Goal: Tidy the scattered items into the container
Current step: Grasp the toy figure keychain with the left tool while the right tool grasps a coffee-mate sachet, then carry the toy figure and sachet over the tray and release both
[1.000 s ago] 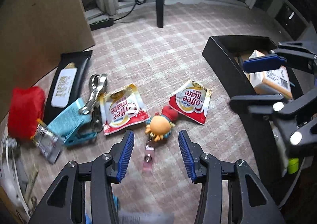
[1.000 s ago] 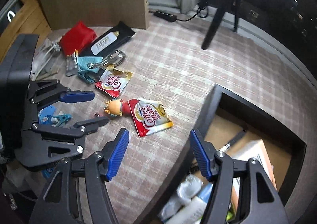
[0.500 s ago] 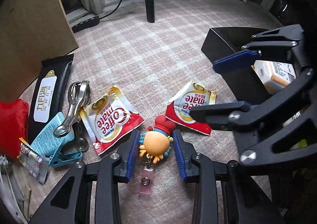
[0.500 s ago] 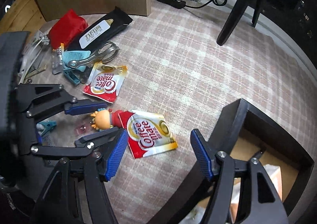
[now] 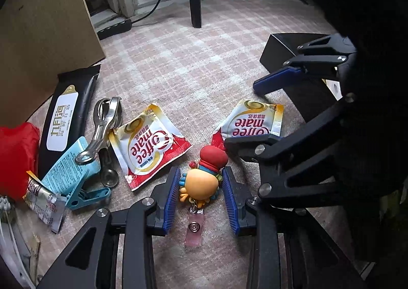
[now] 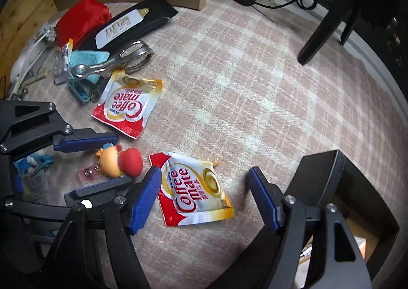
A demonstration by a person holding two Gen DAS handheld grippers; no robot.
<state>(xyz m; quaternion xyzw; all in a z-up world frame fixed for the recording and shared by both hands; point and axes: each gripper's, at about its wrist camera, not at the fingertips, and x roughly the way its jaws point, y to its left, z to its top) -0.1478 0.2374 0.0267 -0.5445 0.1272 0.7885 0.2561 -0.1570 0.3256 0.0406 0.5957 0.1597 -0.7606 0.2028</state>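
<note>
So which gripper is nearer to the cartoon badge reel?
Left. The left gripper straddles the badge reel, its jaws having just closed in beside the figure. The right gripper is beside it, straddling a Coffee mate sachet.

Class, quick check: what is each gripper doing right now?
Left gripper: just been closing, pads now against the cartoon figure badge reel.
Right gripper: open, astride the Coffee mate sachet, not gripping.

Both wrist views look steeply down, close to the plaid cloth (image 5: 178, 69). The left view frames the figurine badge reel (image 5: 201, 181) between its fingers; the right view sees it beyond its left finger, sharing both sachets.
</note>
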